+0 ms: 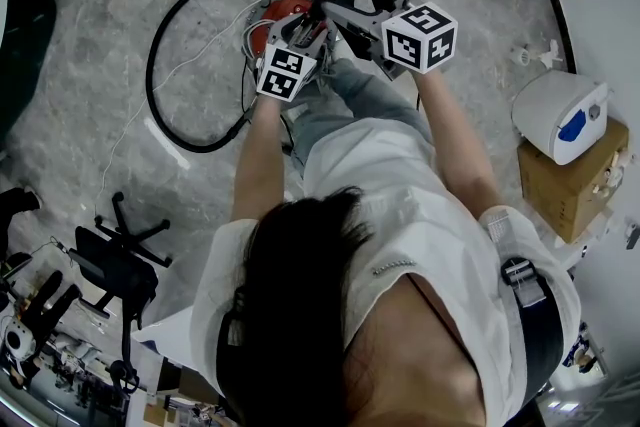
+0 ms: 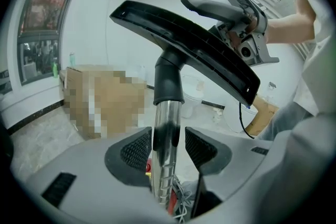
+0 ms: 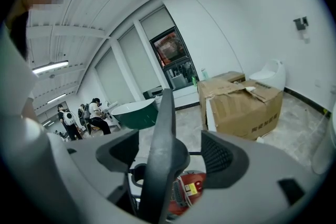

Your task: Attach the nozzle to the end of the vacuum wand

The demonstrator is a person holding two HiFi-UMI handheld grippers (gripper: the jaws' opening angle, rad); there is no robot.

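Wide black plastic floor nozzle (image 2: 184, 39) sits up on the end of the shiny chrome metal wand (image 2: 167, 113), its black collar sleeved over the tube. From where I stand I can't tell whether it is pushed fully home.

The left gripper (image 2: 168, 147) has the wand between its jaws, but they look slack. One ribbed pad (image 2: 137, 149) lies close against the tube, and a sliver of gap shows at the other. The right gripper (image 3: 170, 152) straddles the nozzle edge-on. Its jaws are well apart, with space on both sides, so neither tool seems to be clamping anything.

That is my worry. With both holds this loose, the wand could slide down through the left jaws or lean over. A half-seated nozzle could then twist off its collar and fall onto the round red vacuum canister (image 1: 285, 10) or the floor. The long black hose (image 1: 152, 65) looped across the floor could also tug the wand sideways if it snags. Pressing down on the nozzle with nothing bracing the tube would only push the two apart.
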